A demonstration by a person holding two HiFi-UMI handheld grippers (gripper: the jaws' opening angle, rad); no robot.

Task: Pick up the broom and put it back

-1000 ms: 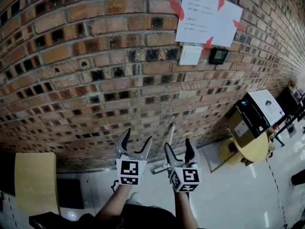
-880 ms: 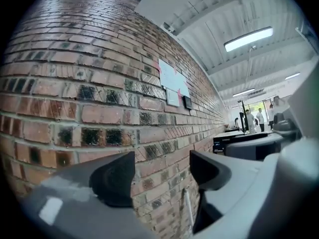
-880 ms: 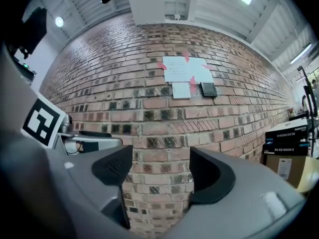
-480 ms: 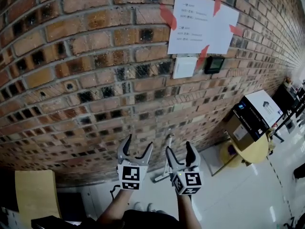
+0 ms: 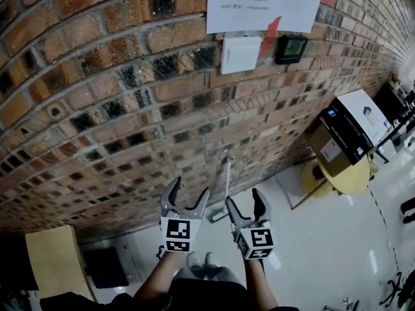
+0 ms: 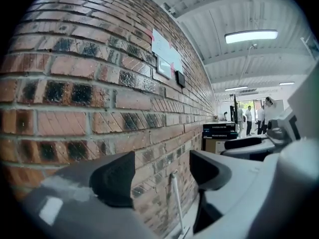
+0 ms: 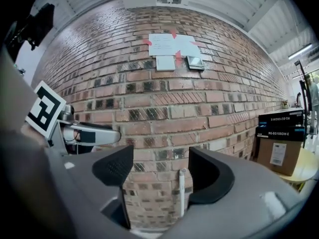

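So the broom [image 5: 226,177] was leaning upright against the brick wall [image 5: 117,96], thin white handle on the bricks and its head down on the pale floor [image 5: 311,251]. Neither gripper had it. In the head view it stood at about 12 o'clock from the pair of grippers, a bit nearer the right one, and clearly apart from both.

The left gripper [image 5: 189,190] had its jaws spread wide with nothing in them. In the left gripper view you mostly saw bricks through the gap, with the broom [image 6: 175,198] off by the wall at roughly 6 o'clock in the frame. The right gripper [image 5: 244,199] was the same deal: jaws apart, empty. In its view the broom [image 7: 182,193] showed through the gap, closer to the right-hand jaw, but back at the wall and not touching the pads. Both grippers were side by side, pointing at the wall.

Other stuff: paper sheets [image 5: 262,2] were taped up at 12 o'clock in the head view, with a white switch plate [image 5: 240,54] just under them and a small black device [image 5: 291,48] beside it. Over at 3 o'clock, a cardboard box [image 5: 331,151] sat on a round yellow table [image 5: 347,185]. A yellow board [image 5: 52,261] was at 8 o'clock.
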